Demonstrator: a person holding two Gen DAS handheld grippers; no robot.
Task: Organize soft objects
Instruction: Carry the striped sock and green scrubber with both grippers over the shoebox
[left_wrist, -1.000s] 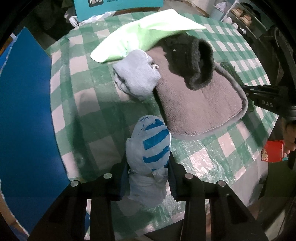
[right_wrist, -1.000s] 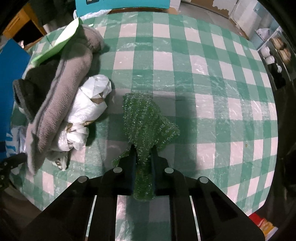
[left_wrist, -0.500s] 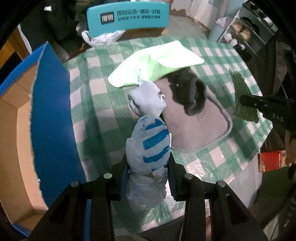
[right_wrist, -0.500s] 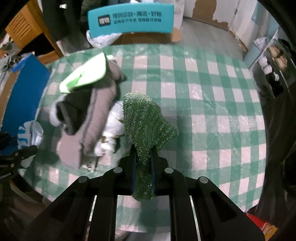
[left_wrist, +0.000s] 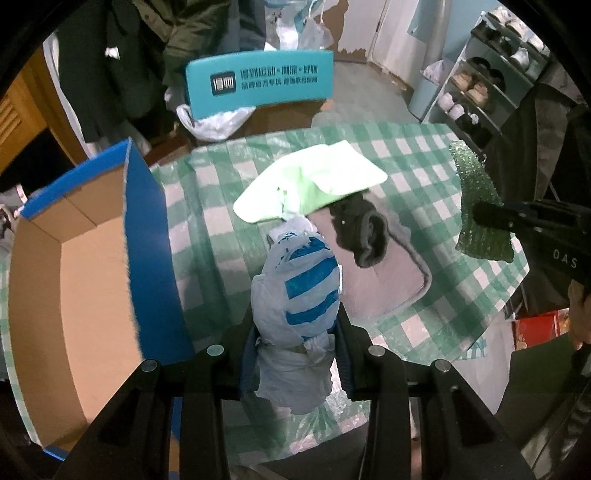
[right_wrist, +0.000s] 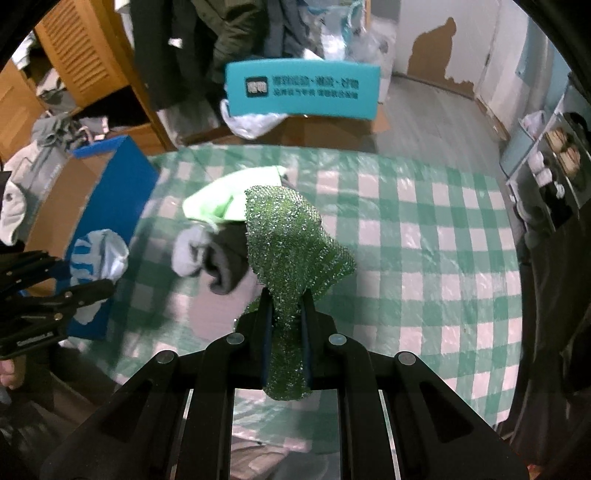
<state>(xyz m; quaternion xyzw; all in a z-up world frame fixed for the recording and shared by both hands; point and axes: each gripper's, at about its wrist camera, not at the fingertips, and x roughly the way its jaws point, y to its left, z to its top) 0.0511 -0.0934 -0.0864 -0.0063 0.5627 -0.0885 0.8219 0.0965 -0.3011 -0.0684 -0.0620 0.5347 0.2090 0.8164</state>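
Note:
My left gripper (left_wrist: 295, 332) is shut on a knotted white plastic bag with blue stripes (left_wrist: 299, 291), held well above the green checked table (left_wrist: 424, 173). My right gripper (right_wrist: 288, 317) is shut on a glittery green mesh cloth (right_wrist: 291, 243), also lifted; from the left wrist view that cloth (left_wrist: 476, 206) hangs at the right. On the table lie a light green cloth (left_wrist: 314, 181), a grey mat (left_wrist: 391, 280) and a dark rolled fabric (left_wrist: 365, 236). The striped bag (right_wrist: 98, 254) shows at the left of the right wrist view.
An open cardboard box with blue outer walls (left_wrist: 147, 236) stands left of the table, its brown inside showing. A teal chair back (left_wrist: 258, 85) stands behind the table. Shoe shelves (left_wrist: 480, 85) line the right wall. A red carton (left_wrist: 535, 328) sits low on the right.
Both grippers have risen with their loads, so the table looks smaller and farther below. The open box and the chair back have come into view.

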